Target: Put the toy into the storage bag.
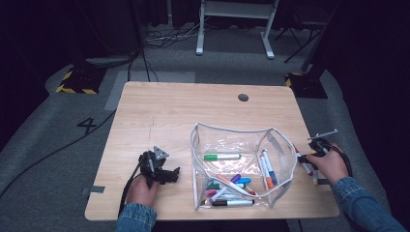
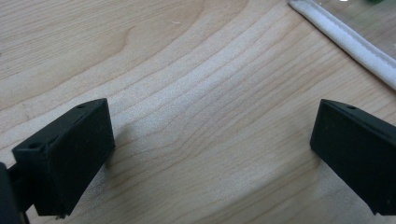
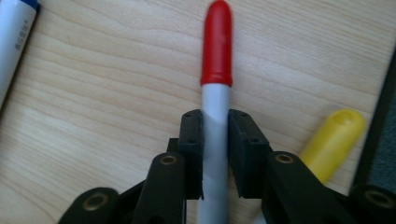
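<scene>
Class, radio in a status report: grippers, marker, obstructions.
Right gripper shut on red-capped marker. Left gripper open on table. Yellow-capped marker lies alongside.

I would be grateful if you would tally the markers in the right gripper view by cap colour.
Red-capped marker: 1
Yellow-capped marker: 1
Blue-capped marker: 1
Total: 3
</scene>
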